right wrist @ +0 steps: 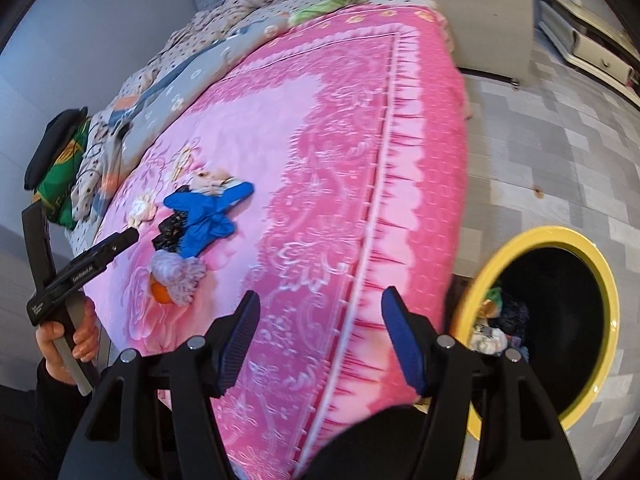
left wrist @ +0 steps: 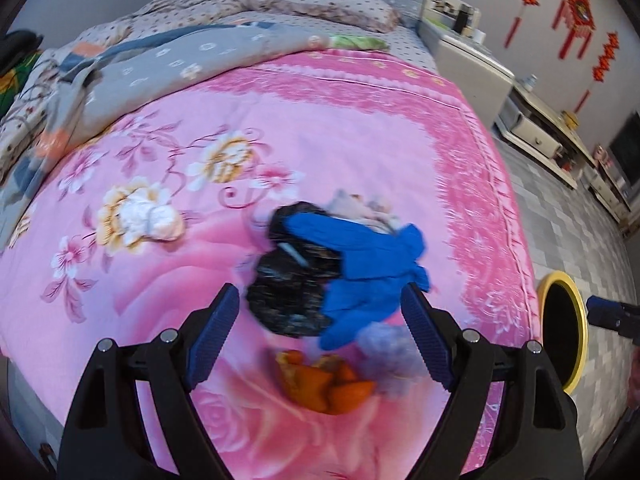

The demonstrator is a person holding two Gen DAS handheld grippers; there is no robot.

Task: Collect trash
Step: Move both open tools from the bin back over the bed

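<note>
A trash pile lies on the pink floral bedspread [left wrist: 360, 128]: a blue glove [left wrist: 360, 264] over a crumpled black bag [left wrist: 288, 300], orange peel [left wrist: 320, 384], a purple tissue wad [left wrist: 388, 348] and pale scraps [left wrist: 360, 204]. My left gripper [left wrist: 322, 336] hangs open just above the pile, touching nothing. A white tissue ball [left wrist: 152, 216] lies apart to the left. My right gripper [right wrist: 322, 342] is open and empty over the bed's edge, beside the yellow-rimmed bin [right wrist: 552, 234]. The right wrist view also shows the glove [right wrist: 208, 216], the purple wad [right wrist: 180, 276] and the left gripper [right wrist: 128, 236].
The bin stands on the grey tiled floor [right wrist: 560, 128] next to the bed and holds some trash [right wrist: 492, 332]. Folded quilts [left wrist: 120, 72] and a pillow [left wrist: 332, 4] lie at the bed's head. A white cabinet [left wrist: 468, 64] and low drawers [left wrist: 536, 136] line the wall.
</note>
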